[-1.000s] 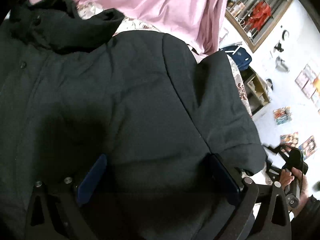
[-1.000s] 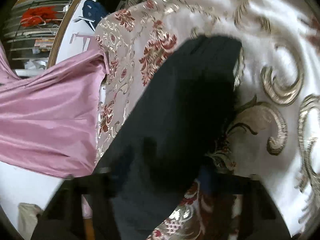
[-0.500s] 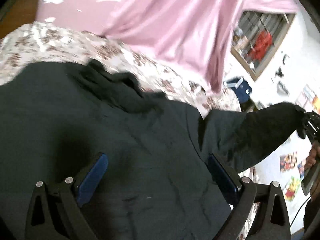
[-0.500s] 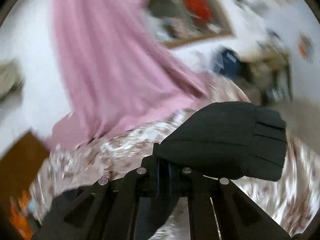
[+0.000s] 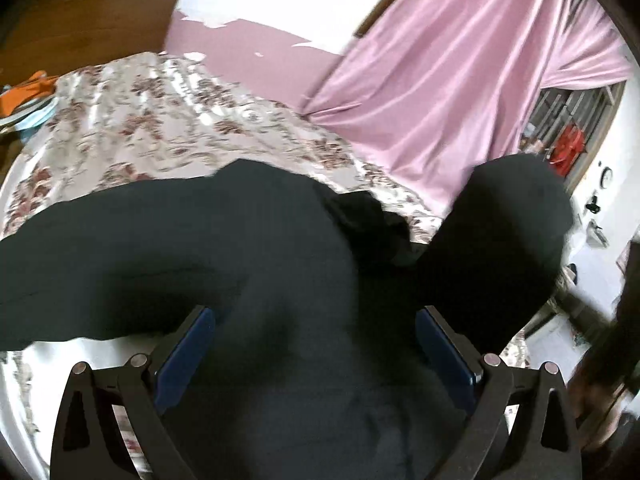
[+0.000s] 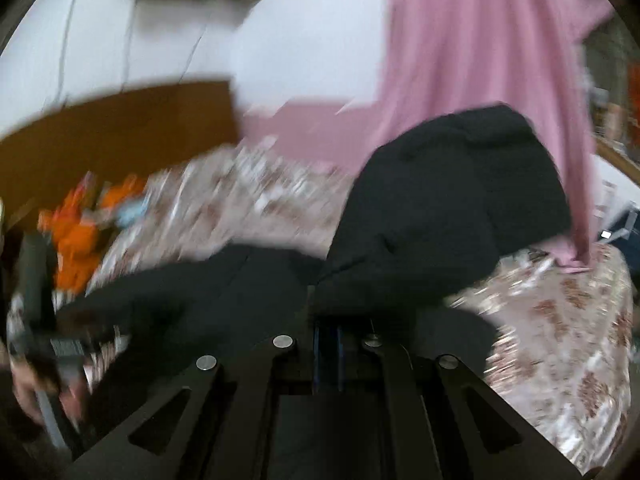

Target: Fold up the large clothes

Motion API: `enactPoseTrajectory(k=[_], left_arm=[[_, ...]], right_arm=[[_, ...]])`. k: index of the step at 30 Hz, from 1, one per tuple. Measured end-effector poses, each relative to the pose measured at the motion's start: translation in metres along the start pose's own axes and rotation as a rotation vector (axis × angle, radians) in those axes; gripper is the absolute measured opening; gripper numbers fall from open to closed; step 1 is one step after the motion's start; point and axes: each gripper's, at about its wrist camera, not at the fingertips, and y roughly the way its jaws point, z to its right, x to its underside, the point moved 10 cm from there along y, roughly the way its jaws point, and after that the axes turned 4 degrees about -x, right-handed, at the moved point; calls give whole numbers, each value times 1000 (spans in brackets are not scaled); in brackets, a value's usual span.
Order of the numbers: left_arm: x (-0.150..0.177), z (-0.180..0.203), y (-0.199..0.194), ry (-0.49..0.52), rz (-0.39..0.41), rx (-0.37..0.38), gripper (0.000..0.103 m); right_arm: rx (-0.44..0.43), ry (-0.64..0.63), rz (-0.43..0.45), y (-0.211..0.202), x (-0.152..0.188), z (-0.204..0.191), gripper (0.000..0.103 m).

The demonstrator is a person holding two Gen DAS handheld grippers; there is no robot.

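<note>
1. Handling, judged: soft, thick and limp; likely on the heavy side for a garment, sagging wherever unsupported. Not fragile. Matte cloth, unlikely to slip from a firm pinch.
2. Hold points, judged: cuff end or sleeve edge for swinging a sleeve across; hem or shoulder seam for larger folds. Best avoided: the broad middle of the body, too bulky for a clean pinch.
3. Item: black coat (image 5: 248, 248), large, dark matte fabric with a faint padded look; bunched hood or collar (image 5: 372, 224) near the top. No fastenings discernible, both views blurred.
4. Location: spread over floral bedspread (image 5: 160, 120), body lying flat, one arm stretched out flat to the side in the left wrist view. Raised sleeve (image 6: 452, 208) held up off the bed, drooping in a rounded lobe.
5. Right gripper (image 6: 328, 344): jaws pressed together, pinching the raised sleeve at its lower end.
6. Left gripper (image 5: 316, 356): jaws spread wide, blue pads (image 5: 188, 352) well apart, poised over the coat body, pinching nothing; contact with the cloth not determinable.
7. Surroundings: pink curtain (image 5: 460, 88) behind the bed, wooden headboard (image 5: 80, 20), orange items (image 6: 76, 232) at the bed's far edge.
</note>
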Motion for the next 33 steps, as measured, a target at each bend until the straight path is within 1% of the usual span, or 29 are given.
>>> enactPoseTrajectory(k=[2, 4, 5, 6, 7, 9, 11, 13, 14, 15, 16, 17, 19, 20, 22, 23, 25, 28, 31, 33], left_arm=[[5, -17, 4, -14, -10, -2, 100], [10, -27, 12, -29, -24, 18, 100], [13, -30, 18, -35, -29, 40, 100], [17, -30, 22, -34, -34, 62, 100], [20, -26, 26, -30, -36, 84, 100], [28, -16, 36, -10, -47, 133, 100], [37, -2, 51, 23, -83, 147, 100], [47, 9, 64, 98, -107, 82, 100], [51, 12, 76, 168, -114, -10, 100], [53, 13, 81, 194, -112, -52, 100], [54, 13, 88, 213, -109, -111, 100], [53, 13, 91, 212, -105, -141, 100], [51, 9, 96, 209, -91, -192, 100], [52, 7, 98, 217, -82, -220, 100], [55, 5, 101, 251, -66, -256, 100], [56, 5, 101, 268, -60, -266, 101], [57, 5, 99, 285, -51, -273, 101], [57, 4, 97, 289, -30, -239, 102], [54, 4, 91, 255, 7, -166, 102], [52, 2, 86, 215, 35, -109, 102]], right_arm=[[-32, -17, -78, 28, 34, -21, 7], [-100, 6, -188, 58, 76, -43, 20], [-124, 18, -228, 66, 96, -49, 38], [-140, 29, -246, 72, 113, -53, 52], [-146, 36, -245, 72, 130, -56, 56], [-160, 55, -237, 67, 150, -50, 56], [-176, 91, -232, 55, 164, -35, 56], [-152, 138, -222, 35, 179, -11, 56], [-137, 152, -217, 23, 187, 7, 57], [-121, 160, -213, 19, 191, 20, 57], [-92, 171, -208, 11, 194, 34, 58], [-55, 184, -204, 6, 197, 49, 59], [13, 216, -202, 9, 200, 73, 61], [31, 237, -203, 15, 199, 81, 61], [66, 291, -225, 34, 196, 94, 61], [67, 306, -236, 49, 193, 99, 61], [50, 334, -238, 80, 188, 102, 61], [41, 304, -284, 125, 187, 100, 61], [31, 266, -353, 162, 201, 94, 63], [13, 271, -363, 173, 212, 90, 64]])
